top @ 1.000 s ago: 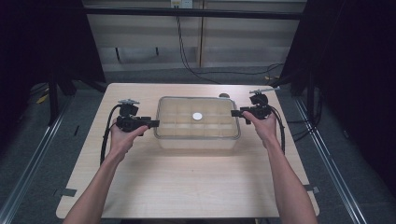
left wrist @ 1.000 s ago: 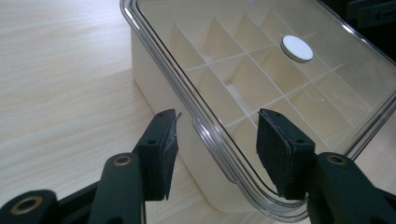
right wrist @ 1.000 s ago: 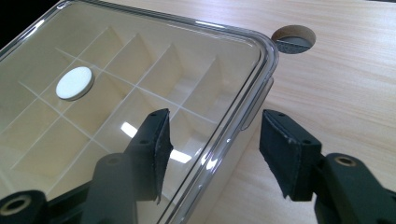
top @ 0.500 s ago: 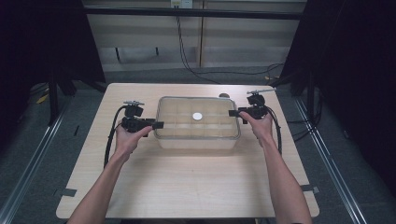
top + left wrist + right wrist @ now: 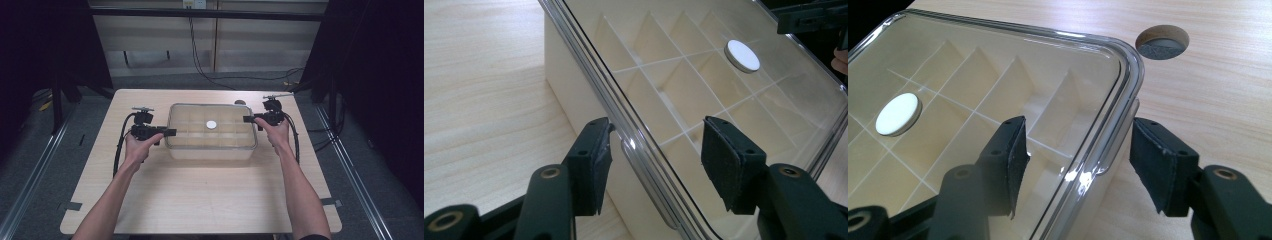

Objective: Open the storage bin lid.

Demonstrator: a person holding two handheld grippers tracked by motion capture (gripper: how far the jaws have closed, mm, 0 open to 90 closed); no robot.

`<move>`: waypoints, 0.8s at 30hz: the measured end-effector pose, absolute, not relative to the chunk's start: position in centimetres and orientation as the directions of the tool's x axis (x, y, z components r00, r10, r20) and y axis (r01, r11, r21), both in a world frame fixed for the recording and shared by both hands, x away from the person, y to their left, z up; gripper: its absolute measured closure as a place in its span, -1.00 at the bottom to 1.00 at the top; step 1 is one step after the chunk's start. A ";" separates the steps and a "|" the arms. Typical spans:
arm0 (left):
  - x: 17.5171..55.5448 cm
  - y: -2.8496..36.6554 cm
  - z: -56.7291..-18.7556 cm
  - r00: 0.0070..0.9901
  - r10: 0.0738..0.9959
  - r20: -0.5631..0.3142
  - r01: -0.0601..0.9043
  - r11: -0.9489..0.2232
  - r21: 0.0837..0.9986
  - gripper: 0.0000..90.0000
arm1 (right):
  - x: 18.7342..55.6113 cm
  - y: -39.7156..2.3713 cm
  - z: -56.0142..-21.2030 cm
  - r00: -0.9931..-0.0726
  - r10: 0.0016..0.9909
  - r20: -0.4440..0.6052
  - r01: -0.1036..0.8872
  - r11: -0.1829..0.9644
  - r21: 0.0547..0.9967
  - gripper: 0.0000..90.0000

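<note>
Clear plastic forms the lid (image 5: 210, 125) of a pale compartment box (image 5: 210, 150) that stands on the far half of the light wooden tabletop (image 5: 200, 200), roughly midway between its left and right edges. Through the lid a grid of dividers (image 5: 664, 65) is visible, and a small white round disc (image 5: 211, 124) sits near the lid's centre. The left hand-held gripper (image 5: 167, 132), held in the person's left hand (image 5: 140, 147), reaches in level from the left side of the box; in the left gripper view the lid's left rim (image 5: 624, 135) passes between its two black pads (image 5: 596, 170), which stand clear of it on either side, so the jaws are open and have just been opening further. The right hand-held gripper (image 5: 248, 119), held in the right hand (image 5: 275, 132), meets the box from the opposite side near its far right corner; in the right gripper view the lid's rounded rim (image 5: 1118, 125) runs between its pads (image 5: 1015, 160) with a gap on each side, so these jaws are likewise open and grip nothing. A round hole (image 5: 1162, 41) in the tabletop lies just beyond that corner. Black cables (image 5: 120, 145) trail from both tools toward the person.
</note>
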State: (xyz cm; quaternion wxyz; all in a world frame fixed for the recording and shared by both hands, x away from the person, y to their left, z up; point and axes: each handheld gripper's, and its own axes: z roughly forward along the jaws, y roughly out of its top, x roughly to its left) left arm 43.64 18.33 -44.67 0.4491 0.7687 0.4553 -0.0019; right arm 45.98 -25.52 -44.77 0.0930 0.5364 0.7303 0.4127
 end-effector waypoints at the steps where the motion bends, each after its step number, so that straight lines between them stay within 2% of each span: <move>1: 43.7 18.3 -44.7 0.588 0.691 -0.421 0.706 -0.185 0.684 0.02 | 46.0 -25.5 -44.7 -0.404 0.863 0.303 0.706 0.083 0.704 -0.07; 3: 43.7 18.2 -44.7 0.586 0.692 -0.422 0.707 -0.180 0.684 0.01 | 45.9 -25.4 -44.6 -0.400 0.872 0.281 0.695 0.088 0.714 0.04; 8: 43.7 18.2 -44.7 0.583 0.695 -0.421 0.707 -0.178 0.685 0.01 | 45.7 -25.5 -43.9 -0.404 0.873 0.273 0.679 0.086 0.729 0.08; 9: 43.7 18.2 -44.7 0.585 0.697 -0.415 0.706 -0.185 0.684 0.00 | 45.6 -25.5 -43.6 -0.409 0.869 0.279 0.674 0.082 0.734 0.13; 10: 43.7 18.2 -44.7 0.585 0.697 -0.415 0.706 -0.185 0.684 0.00 | 45.6 -25.6 -43.5 -0.414 0.867 0.276 0.668 0.084 0.739 0.30; 11: 43.7 18.1 -44.6 0.585 0.697 -0.415 0.707 -0.187 0.682 0.00 | 45.6 -25.7 -43.5 -0.427 0.850 0.309 0.671 0.069 0.738 0.25; 14: 43.6 18.0 -44.5 0.585 0.704 -0.404 0.706 -0.195 0.681 0.00 | 45.8 -25.4 -43.7 -0.408 0.857 0.315 0.674 0.050 0.737 0.04; 17: 43.6 18.0 -44.5 0.586 0.702 -0.405 0.707 -0.197 0.680 0.00 | 45.9 -25.0 -43.7 -0.381 0.883 0.275 0.670 0.058 0.740 -0.04; 20: 43.7 18.1 -44.5 0.588 0.700 -0.405 0.706 -0.199 0.680 0.00 | 46.0 -25.1 -44.0 -0.381 0.881 0.280 0.688 0.068 0.722 -0.07; 22: 43.7 18.1 -44.5 0.587 0.701 -0.405 0.706 -0.200 0.679 0.00 | 46.1 -25.2 -44.3 -0.372 0.883 0.288 0.699 0.062 0.713 -0.09; 24: 43.7 18.0 -44.4 0.585 0.703 -0.403 0.709 -0.203 0.675 0.00 | 46.3 -25.3 -44.7 -0.360 0.869 0.341 0.725 0.031 0.688 -0.12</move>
